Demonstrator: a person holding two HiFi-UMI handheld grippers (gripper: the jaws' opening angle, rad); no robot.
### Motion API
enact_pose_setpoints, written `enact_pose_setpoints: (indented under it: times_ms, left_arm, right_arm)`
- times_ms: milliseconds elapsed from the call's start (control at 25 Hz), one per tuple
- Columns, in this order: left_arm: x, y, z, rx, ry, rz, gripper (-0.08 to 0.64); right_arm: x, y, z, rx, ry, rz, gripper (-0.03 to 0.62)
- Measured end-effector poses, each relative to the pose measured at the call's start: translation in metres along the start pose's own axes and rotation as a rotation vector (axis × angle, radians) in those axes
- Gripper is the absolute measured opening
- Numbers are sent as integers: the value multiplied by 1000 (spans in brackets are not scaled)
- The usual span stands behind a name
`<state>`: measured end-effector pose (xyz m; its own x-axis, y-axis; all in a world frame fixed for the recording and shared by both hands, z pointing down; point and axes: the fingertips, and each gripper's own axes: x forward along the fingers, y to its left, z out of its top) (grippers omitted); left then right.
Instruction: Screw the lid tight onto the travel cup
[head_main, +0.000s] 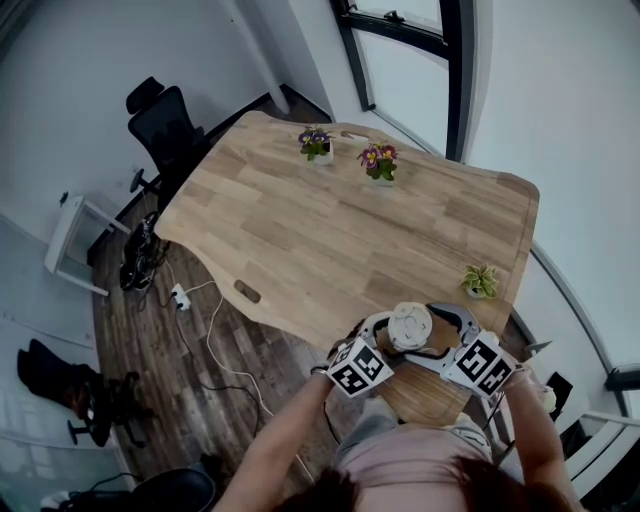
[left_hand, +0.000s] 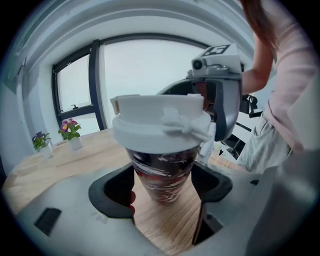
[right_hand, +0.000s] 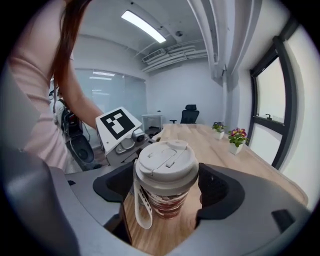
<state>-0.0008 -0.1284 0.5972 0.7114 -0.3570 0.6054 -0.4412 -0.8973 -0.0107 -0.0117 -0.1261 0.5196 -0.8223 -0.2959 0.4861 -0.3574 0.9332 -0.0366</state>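
Observation:
The travel cup stands upright on the near edge of the wooden table, its body patterned dark red. A white lid with a flip cap and a loop strap sits on top. My left gripper comes in from the left, and in the left gripper view its jaws press the cup's lower body. My right gripper comes in from the right, and in the right gripper view its jaws close around the lid.
Three small potted plants stand on the table: two at the far side, one near the right edge. An office chair sits beyond the far left corner. Cables lie on the floor to the left. Windows line the right side.

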Motion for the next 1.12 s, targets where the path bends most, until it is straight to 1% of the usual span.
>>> enact_pose_setpoints:
  times_ms: [80,120,200,320,360,400,440,520,680,760,840,920,1040,1120]
  left_arm:
    - [0,0,0,4,6,-4,354]
    - [0,0,1,0,6,2,354]
    - [1,0,2,-14,1,30,354]
    - [2,1,3,-48,-23,78,354]
    - [2,2,3,-54,-29,83,354]
    - [3,2,3,-55,-32,80,354]
    - [3,2,3,-51,-32,71,354]
    - [3,2,3,-33,-25,40,354]
    - [2,0,2,12,2,-20,354]
    - [3,0,3,25,13,-32,354]
    - [3,1,3,17,12,-26,354]
    - [3,2,3,-5,1,-3,354]
    - [5,6,4,-36,-18,45,354]
    - [5,7,5,-52,-30,67,354]
  right_arm:
    - [2,0,1,-23,11,17,366]
    - [3,0,1,-27,12,9,365]
    - [4,-2,1,-24,5,-49,367]
    - [5,-5,1,20,-19,-178,367]
    - [5,-6,1,41,-29,-202,367]
    - [4,-5,1,59,-36,-207,367]
    - [3,-5,2,70,-42,-197,368]
    - [-2,-3,3,72,-40,-144,370]
    - [-9,-5,-1,13,16,-48,369]
    - [-7,-8,-1,-14,32,-20,368]
    - [-5,-7,0,-21,27,-22,367]
    - [-4,-8,2,-7,6,-74,367]
    - [-4,-12,2,50,-35,-196,367]
    - [-4,-13,2,82,-56,-261,367]
